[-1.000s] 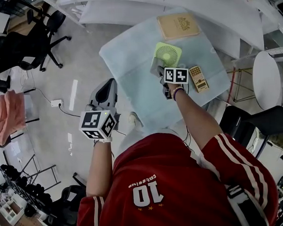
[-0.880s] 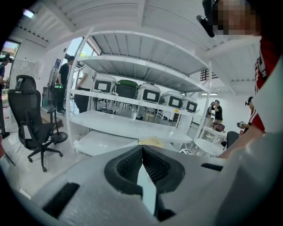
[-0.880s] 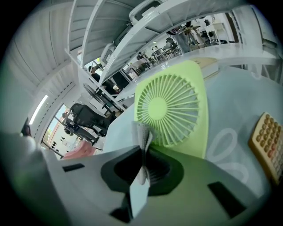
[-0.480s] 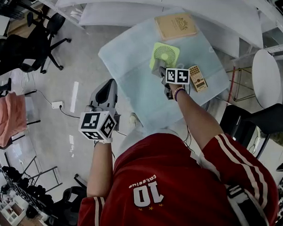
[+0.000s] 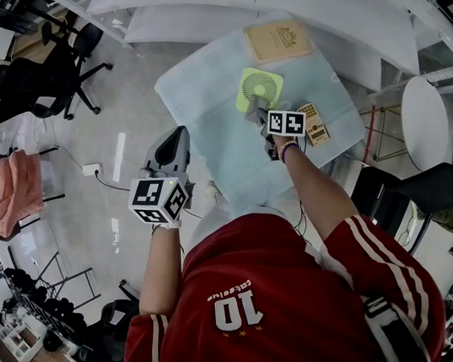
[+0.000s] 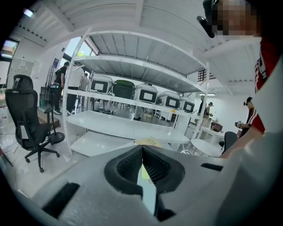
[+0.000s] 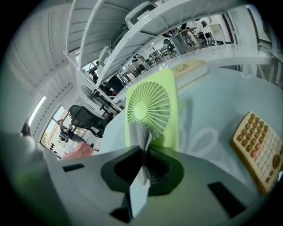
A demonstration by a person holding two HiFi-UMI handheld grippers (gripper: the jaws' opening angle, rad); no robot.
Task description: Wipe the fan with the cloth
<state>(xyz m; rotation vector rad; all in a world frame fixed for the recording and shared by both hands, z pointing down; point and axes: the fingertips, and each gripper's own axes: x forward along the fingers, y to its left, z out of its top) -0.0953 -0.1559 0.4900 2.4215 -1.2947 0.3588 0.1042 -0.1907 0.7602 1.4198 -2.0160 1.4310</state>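
Note:
A flat lime-green fan (image 5: 259,88) lies on the table (image 5: 207,87), which has a pale blue cover. My right gripper (image 5: 254,112) is at the fan's near edge, shut on a small grey cloth (image 7: 142,137). In the right gripper view the cloth stands up between the jaws just in front of the fan (image 7: 152,108) and its round grille. My left gripper (image 5: 175,137) hangs off the table's left side over the floor. In the left gripper view the left gripper (image 6: 142,152) has its jaws shut on nothing.
A tan calculator (image 5: 312,123) lies right of my right gripper, and a tan book (image 5: 282,40) lies beyond the fan. White shelving stands behind the table. Black office chairs (image 5: 35,80) are at far left, a round white table (image 5: 426,123) at right.
The right gripper and its cloth have shifted slightly at the fan's near edge. The left gripper has stayed where it was.

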